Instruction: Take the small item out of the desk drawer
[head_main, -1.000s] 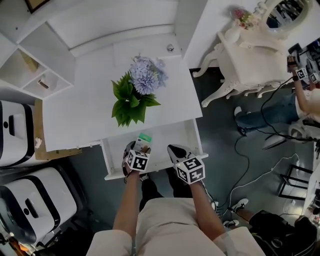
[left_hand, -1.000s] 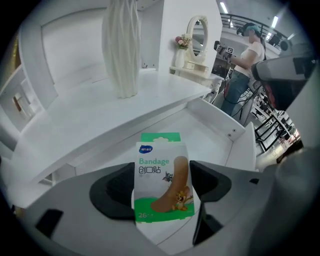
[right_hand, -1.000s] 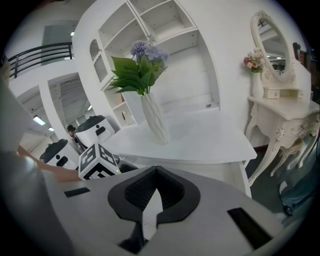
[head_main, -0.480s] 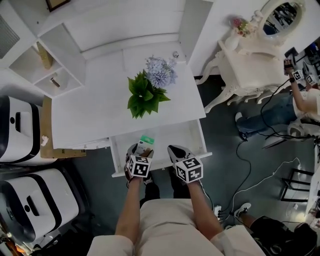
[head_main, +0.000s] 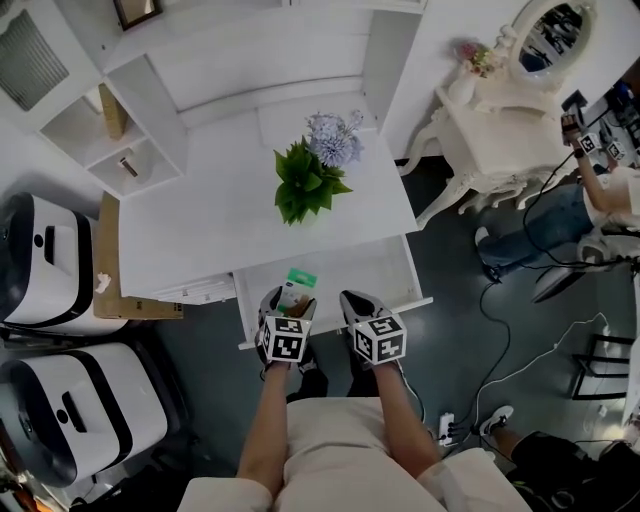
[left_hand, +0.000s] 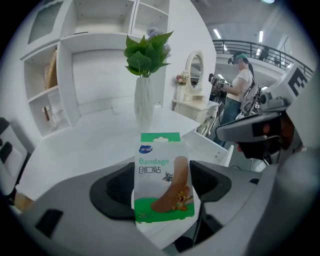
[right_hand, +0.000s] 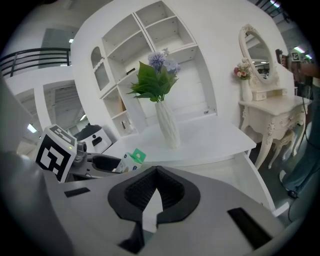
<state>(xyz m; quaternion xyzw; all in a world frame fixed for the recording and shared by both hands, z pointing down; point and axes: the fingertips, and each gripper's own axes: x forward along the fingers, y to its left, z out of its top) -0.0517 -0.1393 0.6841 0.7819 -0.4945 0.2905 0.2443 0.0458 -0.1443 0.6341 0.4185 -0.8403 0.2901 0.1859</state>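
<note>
A small white-and-green bandage box (head_main: 297, 286) stands upright between the jaws of my left gripper (head_main: 291, 298), which is shut on it above the front of the open desk drawer (head_main: 372, 268). In the left gripper view the bandage box (left_hand: 162, 182) fills the gap of the left gripper (left_hand: 161, 186), both pads against its sides. My right gripper (head_main: 353, 299) hovers just to the right over the same drawer, shut and empty. From the right gripper view, the right gripper (right_hand: 155, 171) has its pads together, and the bandage box (right_hand: 131, 161) shows at the left.
A white vase with green leaves and lilac flowers (head_main: 312, 172) stands on the white desk (head_main: 210, 225). Open shelves (head_main: 110, 125) rise at the back left. White machines (head_main: 45, 265) stand left of the desk, an ornate dressing table (head_main: 495, 120) to the right, cables (head_main: 500, 335) on the floor.
The head view has shifted, so the desk sits farther right and lower in the picture. Both grippers stay over the drawer's front, the left one still holding the box.
</note>
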